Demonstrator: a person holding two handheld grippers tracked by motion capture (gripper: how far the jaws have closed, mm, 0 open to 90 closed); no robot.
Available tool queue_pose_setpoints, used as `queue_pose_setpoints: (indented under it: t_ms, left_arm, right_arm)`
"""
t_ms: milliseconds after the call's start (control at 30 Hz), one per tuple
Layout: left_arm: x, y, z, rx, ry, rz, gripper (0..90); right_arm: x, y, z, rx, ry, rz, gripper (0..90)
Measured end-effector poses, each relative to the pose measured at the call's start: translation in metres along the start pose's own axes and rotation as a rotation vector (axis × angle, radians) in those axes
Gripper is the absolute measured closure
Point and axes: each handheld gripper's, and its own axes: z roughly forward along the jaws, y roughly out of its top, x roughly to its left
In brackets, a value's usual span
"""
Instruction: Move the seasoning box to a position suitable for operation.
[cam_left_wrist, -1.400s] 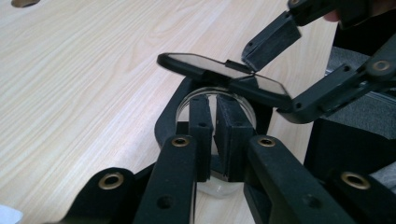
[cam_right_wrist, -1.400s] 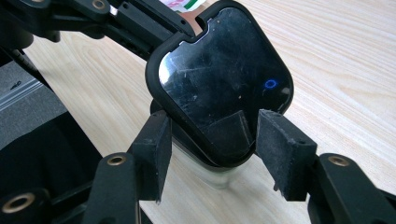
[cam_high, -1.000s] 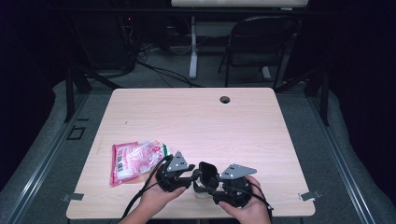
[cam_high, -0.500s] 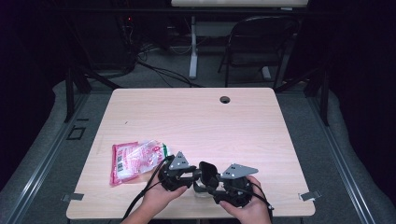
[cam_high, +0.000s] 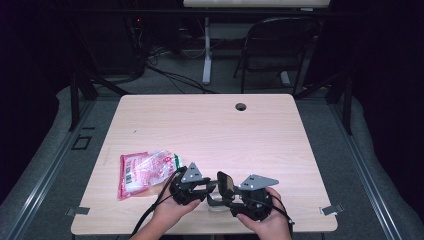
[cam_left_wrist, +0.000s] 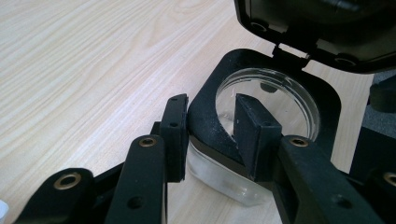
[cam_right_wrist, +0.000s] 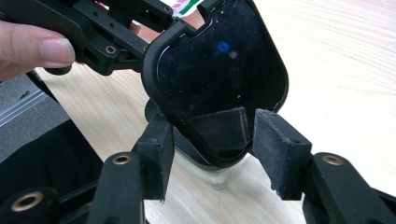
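A small clear glass container (cam_high: 214, 204) with a black collar (cam_left_wrist: 208, 109) and a hinged black lid (cam_high: 225, 181) stands near the table's front edge. The lid is flipped up. My left gripper (cam_high: 208, 192) is shut on the collar (cam_left_wrist: 212, 126), one jaw outside it and one inside the round opening (cam_left_wrist: 275, 100). My right gripper (cam_high: 221, 198) faces the glossy lid (cam_right_wrist: 219, 70). Its jaws stand either side of the lid's lower end (cam_right_wrist: 215, 140), and whether the pads (cam_right_wrist: 280, 149) touch it is unclear. A person's hands hold both grippers.
A red and white plastic bag (cam_high: 145, 172) lies on the wooden table (cam_high: 210, 135) just left of the left gripper. There is a cable hole (cam_high: 241, 106) near the far edge. A folding chair (cam_high: 280, 45) and desk legs stand beyond the table.
Both grippers and the container have stayed in nearly the same place at the front edge. The lid remains raised.
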Motion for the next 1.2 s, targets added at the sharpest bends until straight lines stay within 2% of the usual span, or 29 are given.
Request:
queue_pose_setpoints:
  t_ms: [400,567,667,933,1200]
  left_arm:
    - [0.0,0.0,0.0,-0.001,0.001,0.001,65.8]
    - [0.0,0.0,0.0,-0.001,0.0,0.005,65.8]
    - [0.001,0.0,0.0,-0.001,0.001,0.007,65.7]
    - [0.0,0.0,0.0,-0.002,0.002,0.008,65.6]
    - [0.001,0.0,0.0,0.001,-0.002,0.007,64.8]
  right_arm:
    - [-0.004,-0.005,-0.01,-0.047,0.002,-0.003,63.5]
    - [-0.014,-0.011,-0.017,-0.063,0.026,0.044,68.3]
    - [-0.018,-0.014,-0.022,-0.058,0.01,0.045,72.8]
    - [-0.02,-0.017,-0.024,-0.062,0.012,0.067,74.8]
    - [-0.021,-0.016,-0.023,-0.066,-0.02,0.074,77.7]
